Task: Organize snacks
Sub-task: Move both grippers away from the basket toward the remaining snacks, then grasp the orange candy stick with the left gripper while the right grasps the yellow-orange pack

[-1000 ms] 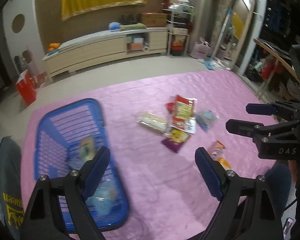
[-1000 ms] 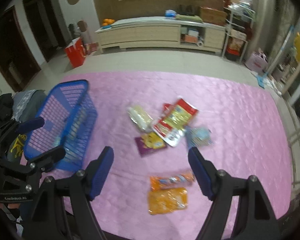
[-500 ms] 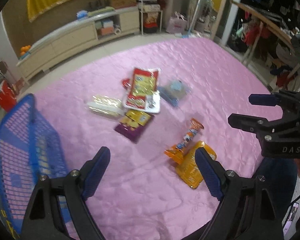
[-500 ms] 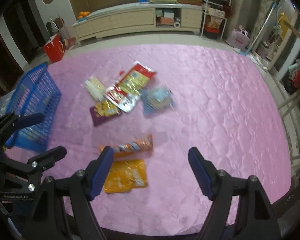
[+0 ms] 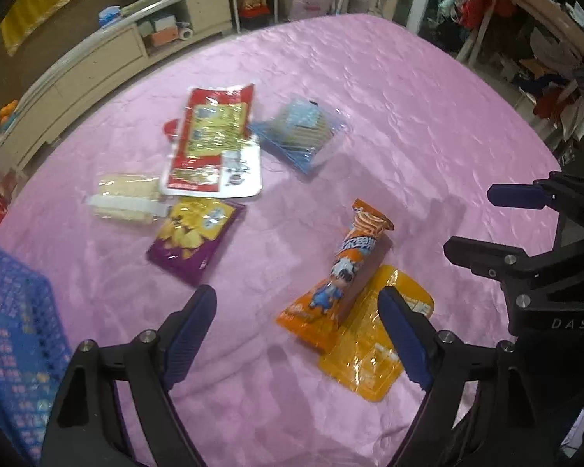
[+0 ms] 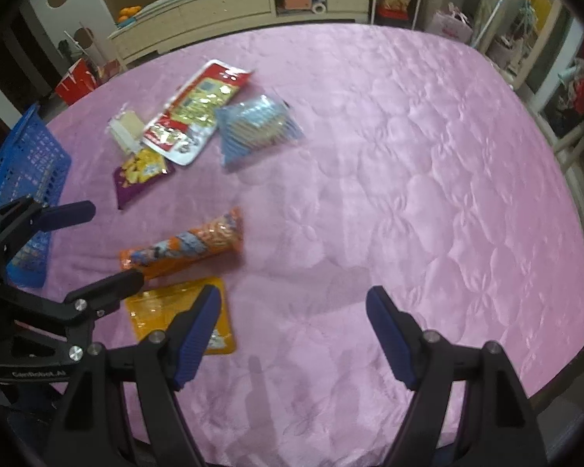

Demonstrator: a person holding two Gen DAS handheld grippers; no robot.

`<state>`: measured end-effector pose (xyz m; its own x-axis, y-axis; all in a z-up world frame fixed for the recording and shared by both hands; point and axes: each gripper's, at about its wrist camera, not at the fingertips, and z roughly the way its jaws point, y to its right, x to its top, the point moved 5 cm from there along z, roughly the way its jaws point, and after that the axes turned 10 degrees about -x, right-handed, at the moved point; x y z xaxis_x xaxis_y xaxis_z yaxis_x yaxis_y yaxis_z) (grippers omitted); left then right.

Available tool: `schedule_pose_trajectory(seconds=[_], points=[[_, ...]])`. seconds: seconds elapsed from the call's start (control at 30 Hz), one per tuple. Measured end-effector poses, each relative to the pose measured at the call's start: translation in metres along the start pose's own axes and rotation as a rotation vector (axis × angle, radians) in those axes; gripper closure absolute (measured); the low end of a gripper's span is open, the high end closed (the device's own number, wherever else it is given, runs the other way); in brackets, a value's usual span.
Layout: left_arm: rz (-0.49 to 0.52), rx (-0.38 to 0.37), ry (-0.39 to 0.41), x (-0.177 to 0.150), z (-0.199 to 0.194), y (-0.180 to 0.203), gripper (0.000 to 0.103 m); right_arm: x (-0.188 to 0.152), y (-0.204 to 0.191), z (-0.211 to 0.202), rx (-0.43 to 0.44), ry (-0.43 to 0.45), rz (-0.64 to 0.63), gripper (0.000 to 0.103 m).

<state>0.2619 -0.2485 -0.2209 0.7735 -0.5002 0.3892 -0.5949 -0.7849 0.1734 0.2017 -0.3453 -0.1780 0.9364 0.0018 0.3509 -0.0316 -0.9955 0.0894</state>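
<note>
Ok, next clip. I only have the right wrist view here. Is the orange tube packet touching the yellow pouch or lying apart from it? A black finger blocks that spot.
Observer: Touching. In the left wrist view the orange packet lies slantwise over a corner of the yellow pouch, with its near end resting on it.
Operator: And the left gripper, is it holding anything? I only see it side-on.
Observer: No. The left gripper has its jaws closing, but the pads press on nothing. The orange packet's near end lies below the gap between them.
</note>
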Motion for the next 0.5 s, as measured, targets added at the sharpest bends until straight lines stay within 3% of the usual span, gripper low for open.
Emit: schedule_pose_trajectory(seconds=[0.07,0.27,0.43,0.5], points=[[0.014,-0.008,-0.016,0.003,0.009,0.002,0.026,0.0,0.002,0.003,0.0,-0.007,0.006,0.022],[0.015,-0.071,-0.057,0.005,0.03,0.001,0.051,-0.001,0.003,0.007,0.008,-0.022,0.007,0.022],[0.018,-0.085,-0.068,0.0,0.035,0.0,0.087,-0.001,-0.006,0.006,0.032,-0.023,-0.012,0.022],[0.037,-0.057,-0.04,-0.001,0.028,0.001,0.091,0.001,-0.011,0.006,0.041,-0.024,-0.026,0.022]])
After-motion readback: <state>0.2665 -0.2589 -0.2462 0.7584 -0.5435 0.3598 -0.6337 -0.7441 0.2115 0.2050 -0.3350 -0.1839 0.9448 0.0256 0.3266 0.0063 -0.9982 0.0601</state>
